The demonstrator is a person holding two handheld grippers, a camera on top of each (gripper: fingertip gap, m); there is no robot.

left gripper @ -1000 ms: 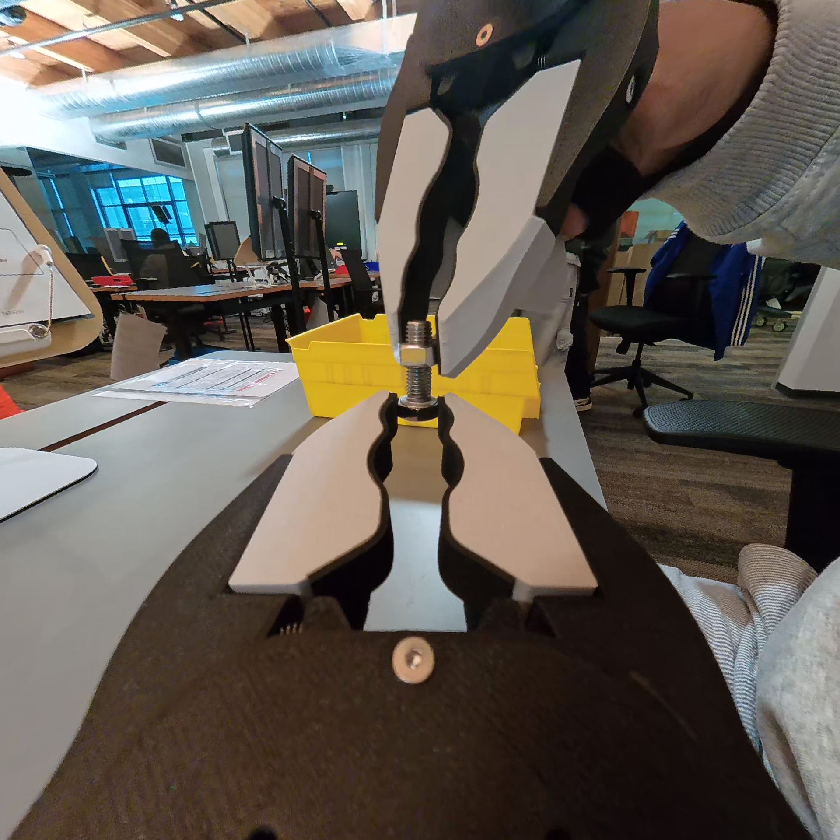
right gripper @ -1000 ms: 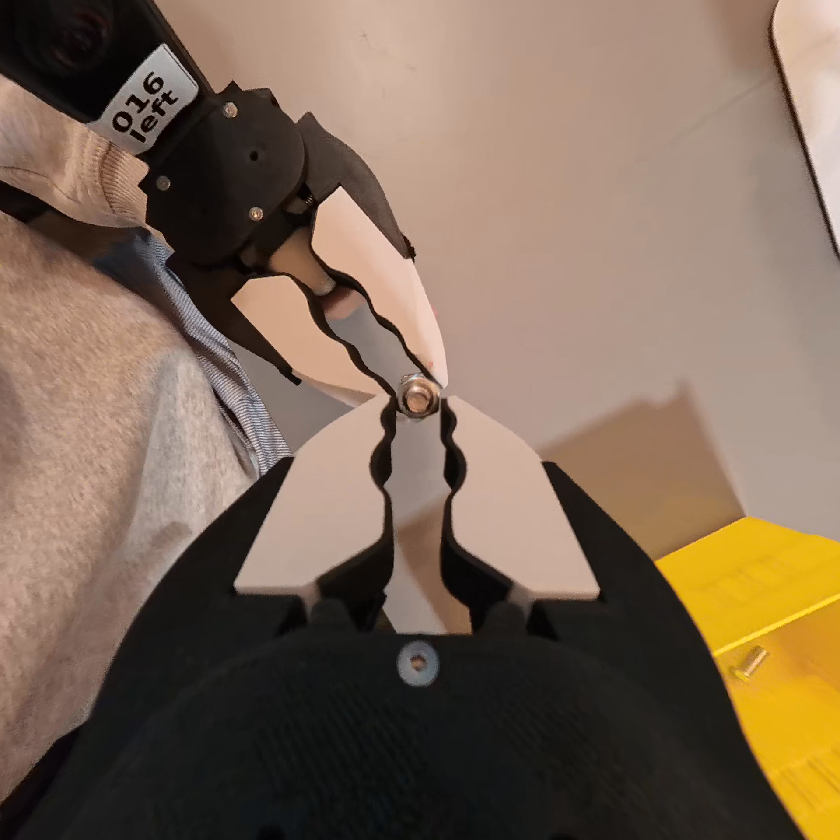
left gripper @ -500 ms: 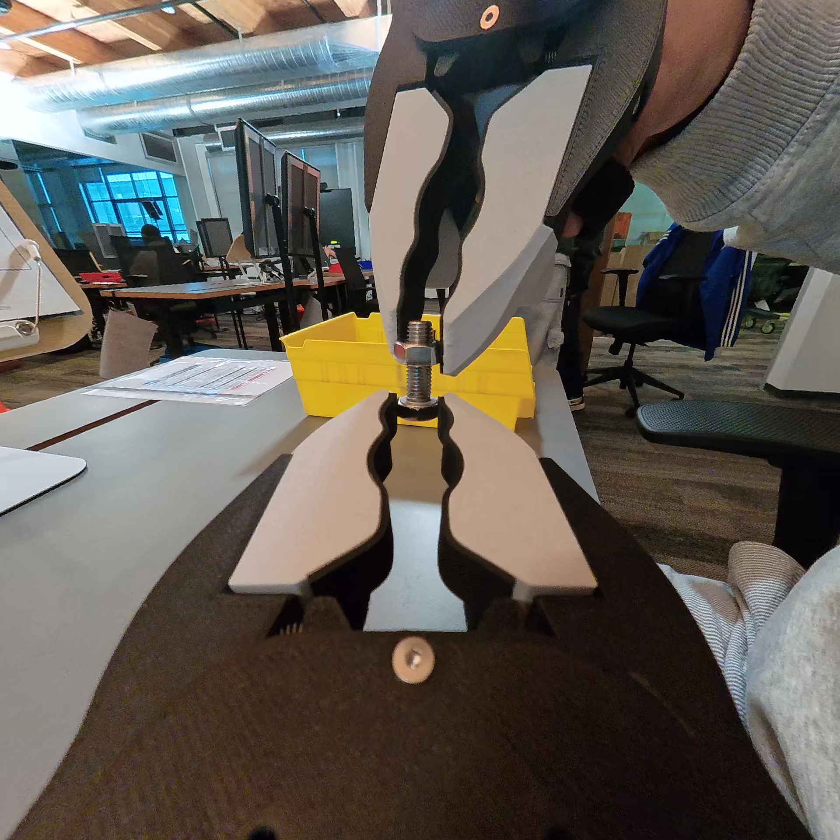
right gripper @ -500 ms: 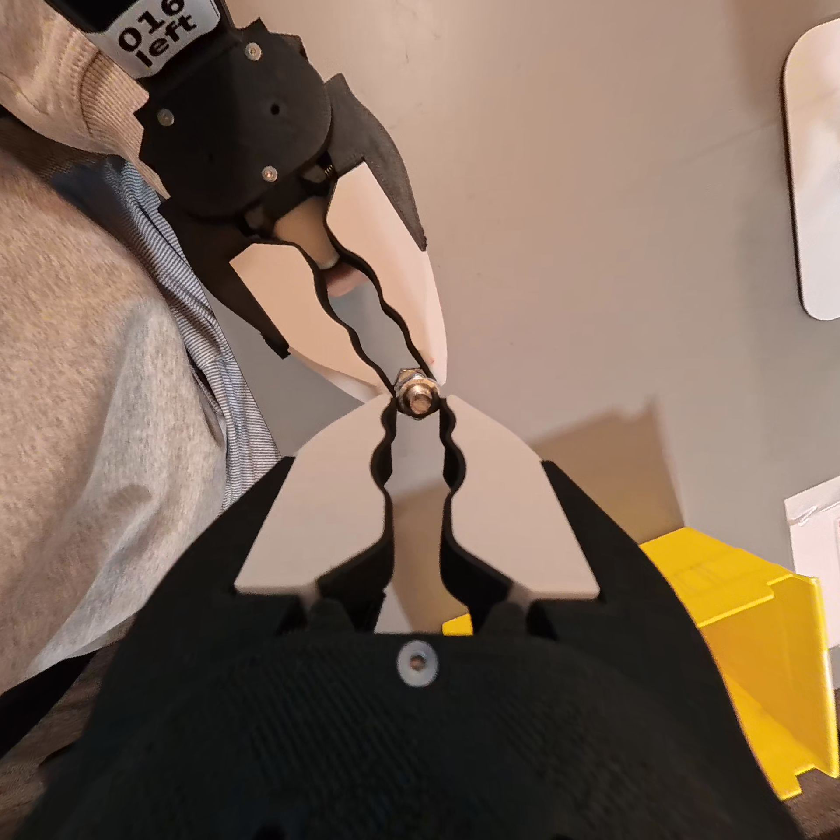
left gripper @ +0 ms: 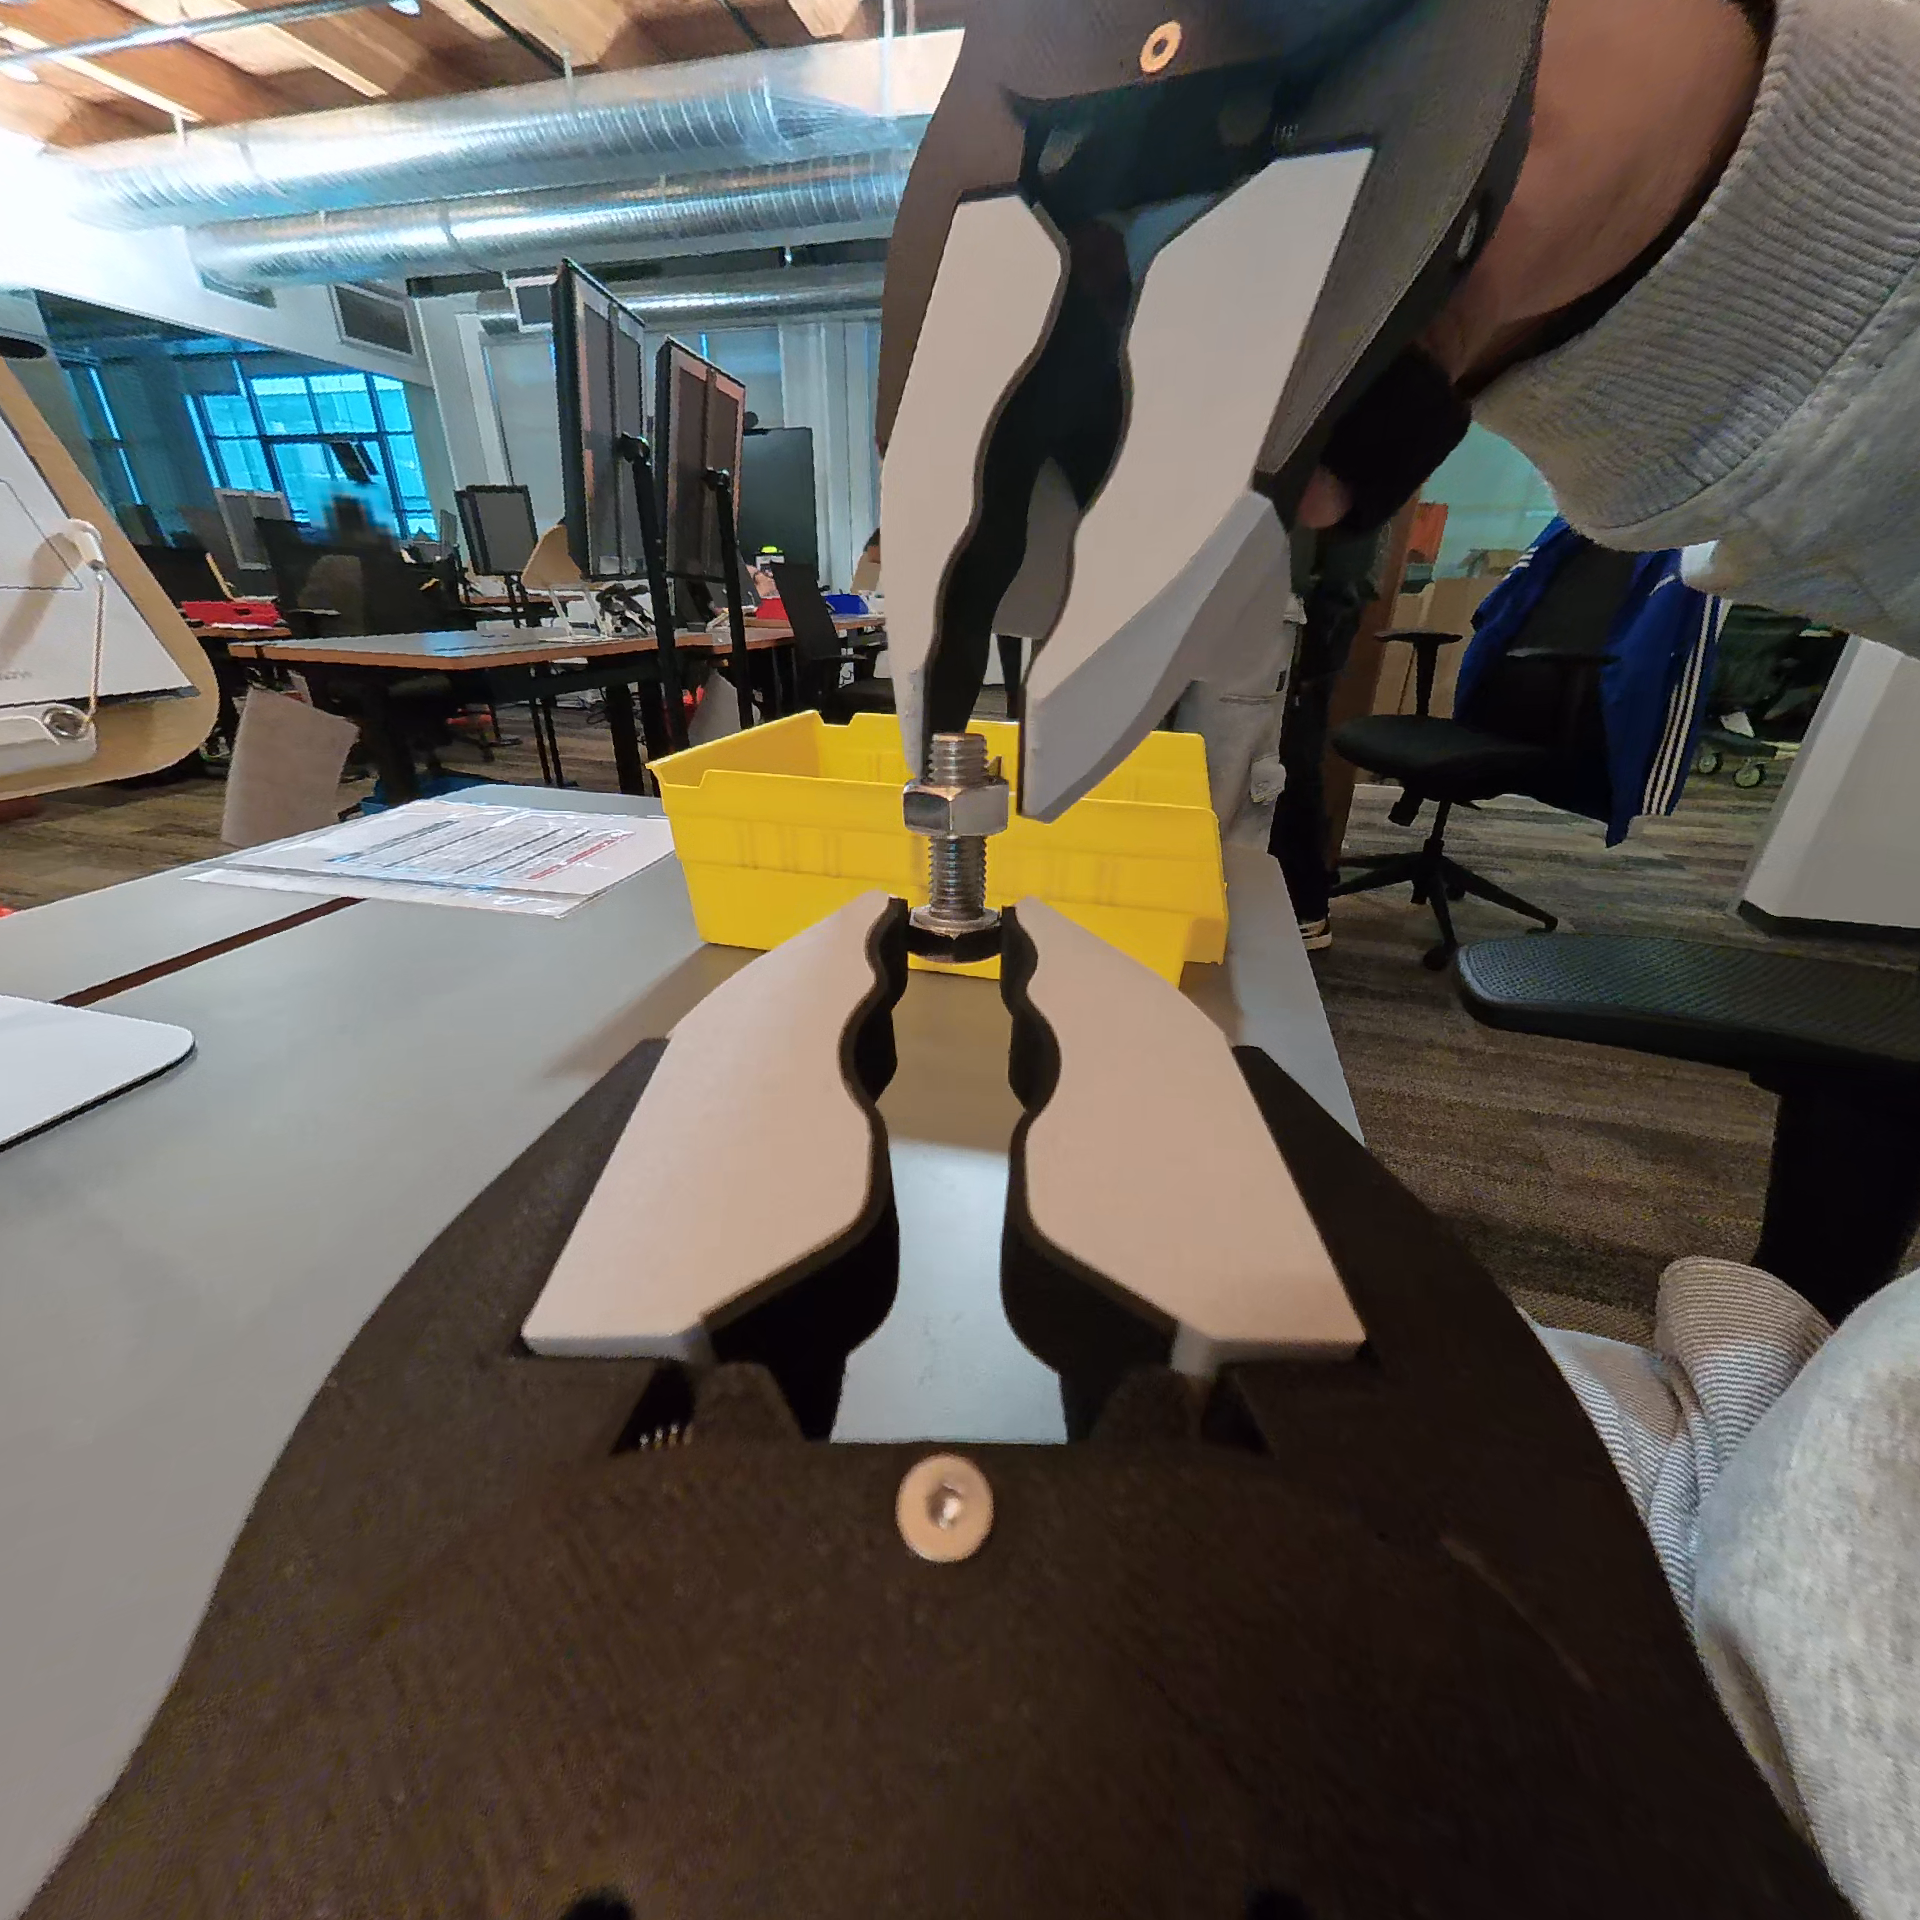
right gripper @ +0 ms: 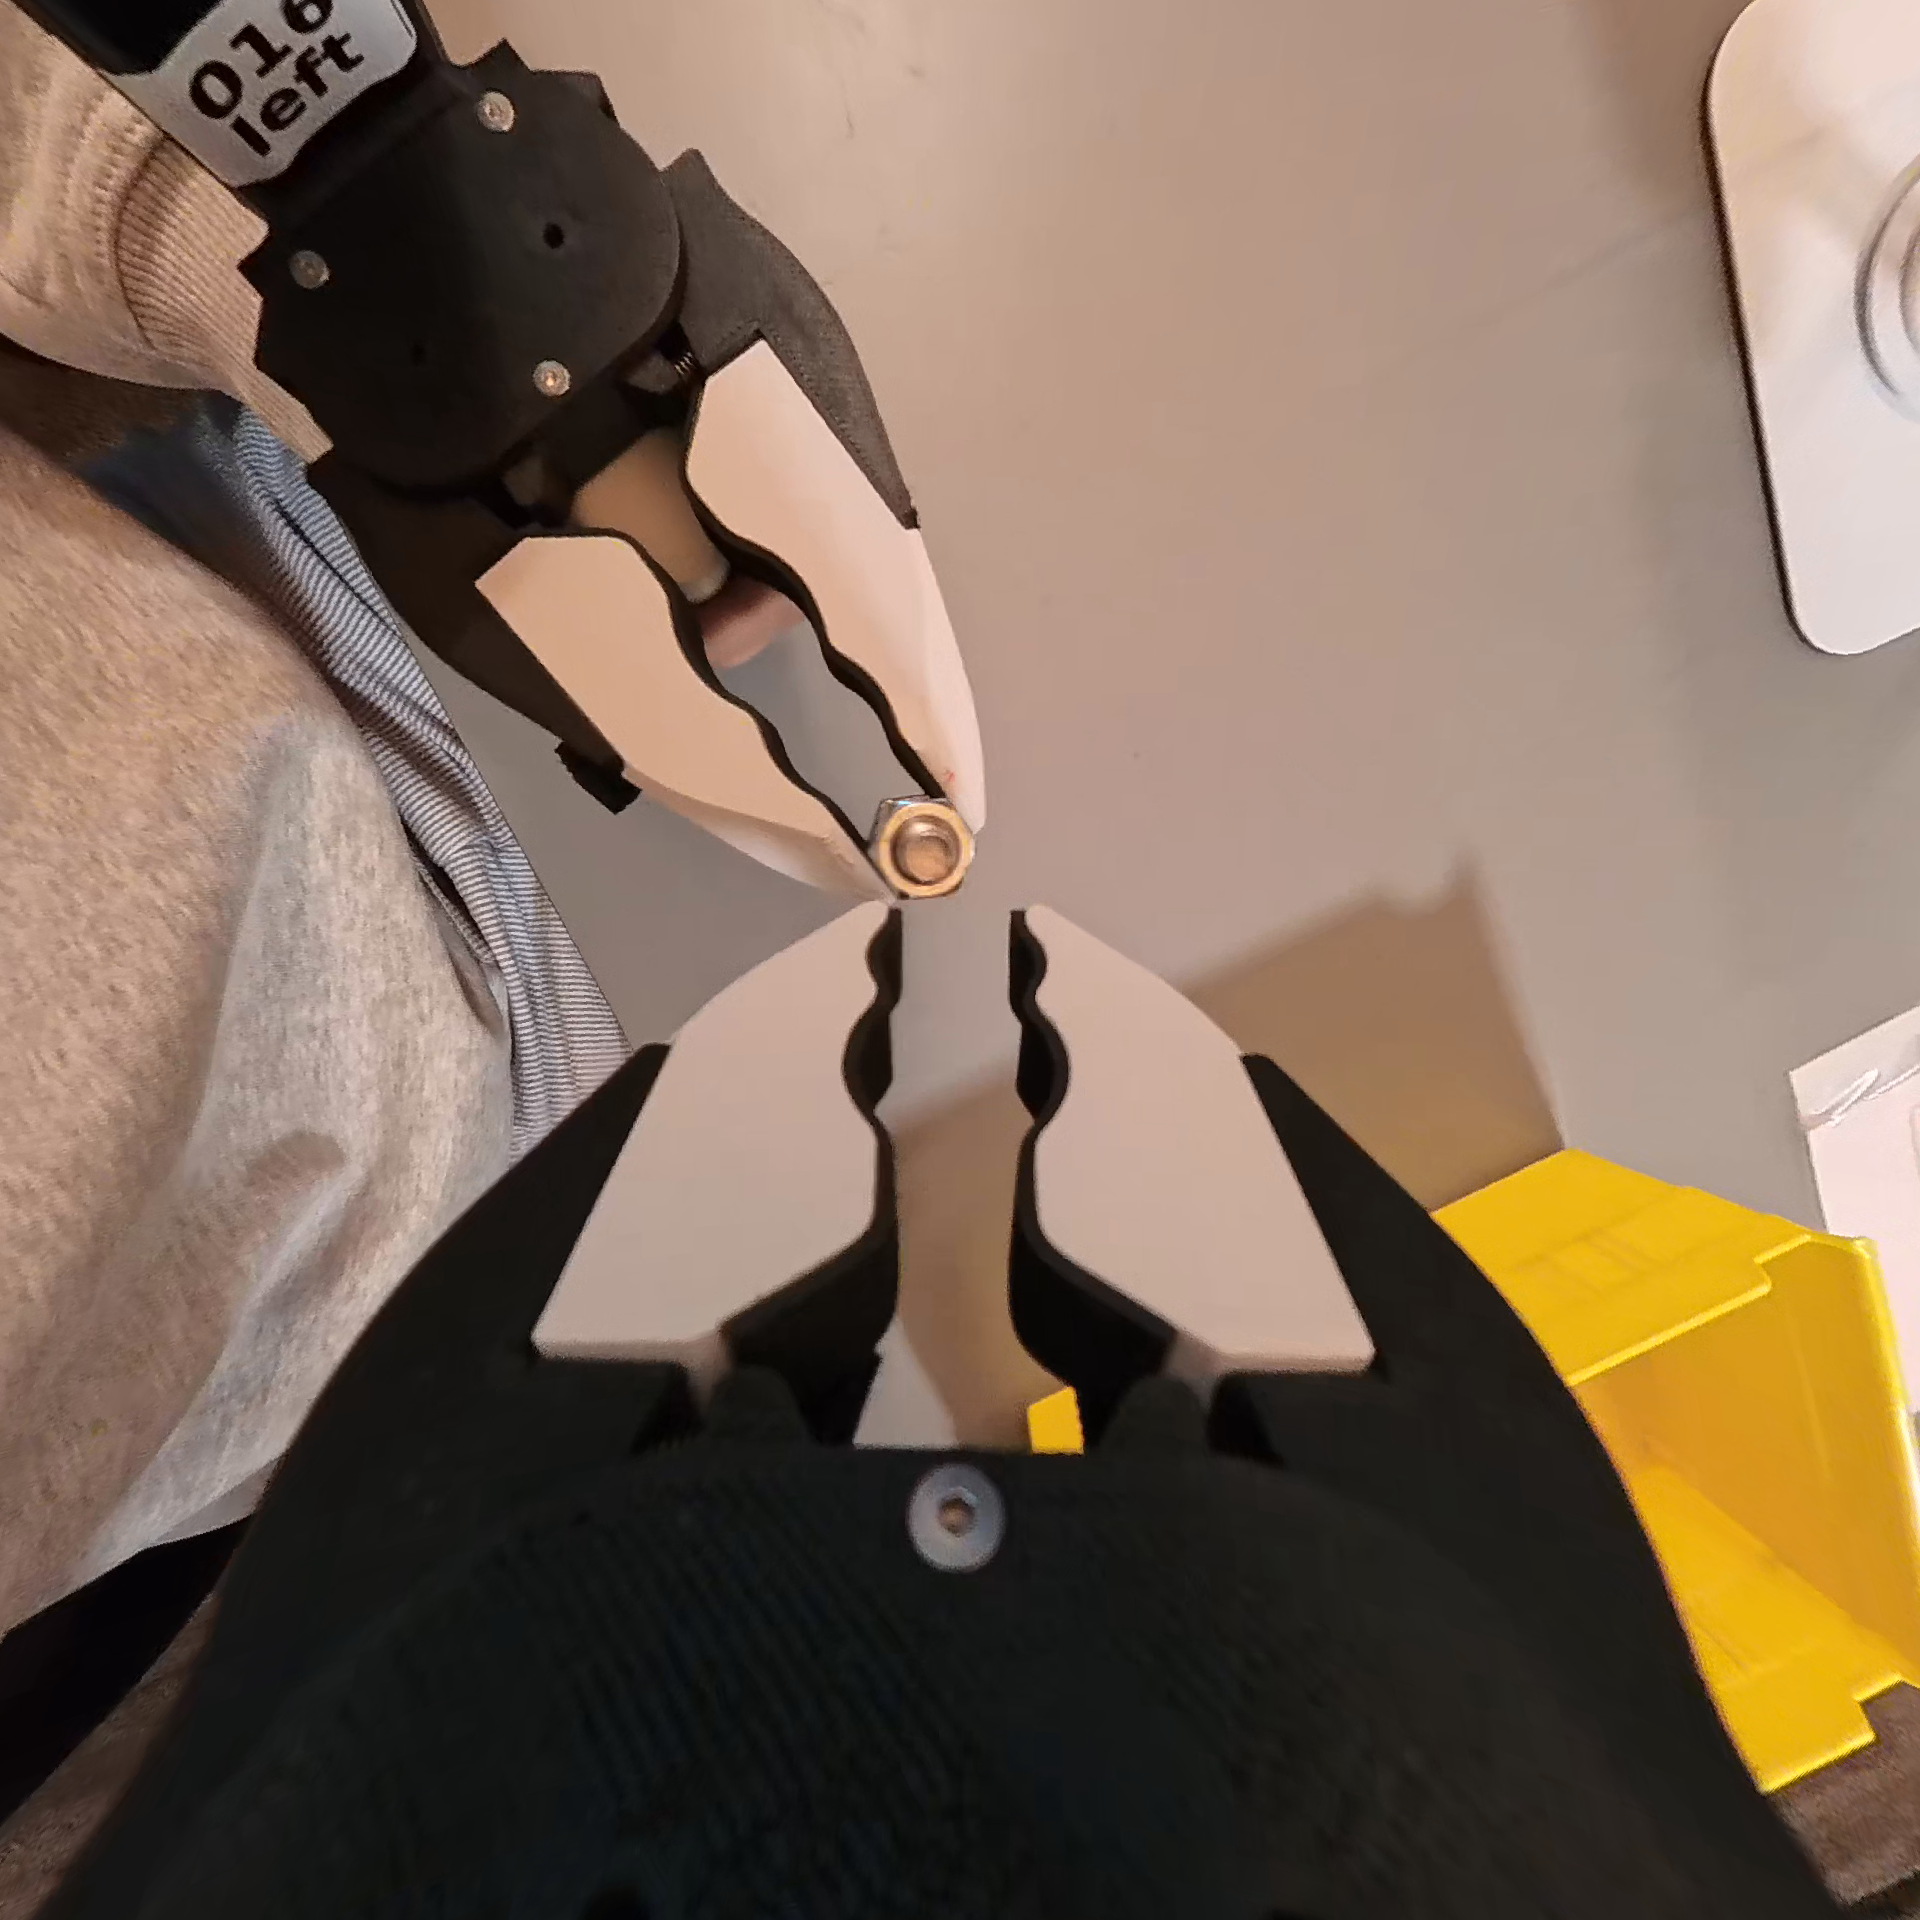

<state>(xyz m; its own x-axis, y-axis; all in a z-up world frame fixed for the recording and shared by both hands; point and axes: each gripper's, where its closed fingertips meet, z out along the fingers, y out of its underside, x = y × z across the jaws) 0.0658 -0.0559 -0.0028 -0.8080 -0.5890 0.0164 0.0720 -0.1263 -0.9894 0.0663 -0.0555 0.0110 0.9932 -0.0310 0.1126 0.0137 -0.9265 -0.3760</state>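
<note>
Since half second ago, my right gripper (right gripper: pixel 956 914) released nut (left gripper: pixel 954 802): fingers now parted, tips just short of it, gripping nothing. Left to right on grey table (left gripper: pixel 312 1091): white pad (left gripper: pixel 62 1070) at edge, paper sheet (left gripper: pixel 447 852), yellow bin (left gripper: pixel 790 810). Ahead of bin, my left gripper (left gripper: pixel 951 925) clamped on head of bolt (left gripper: pixel 951 878), bolt upright, clear of table. Nut sits on thread near top of bolt. Office chair (left gripper: pixel 1455 758) far right.

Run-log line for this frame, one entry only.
left tongs: shut on bolt head, bolt upright | nut: threaded near bolt top | right tongs: open, tips by nut
</note>
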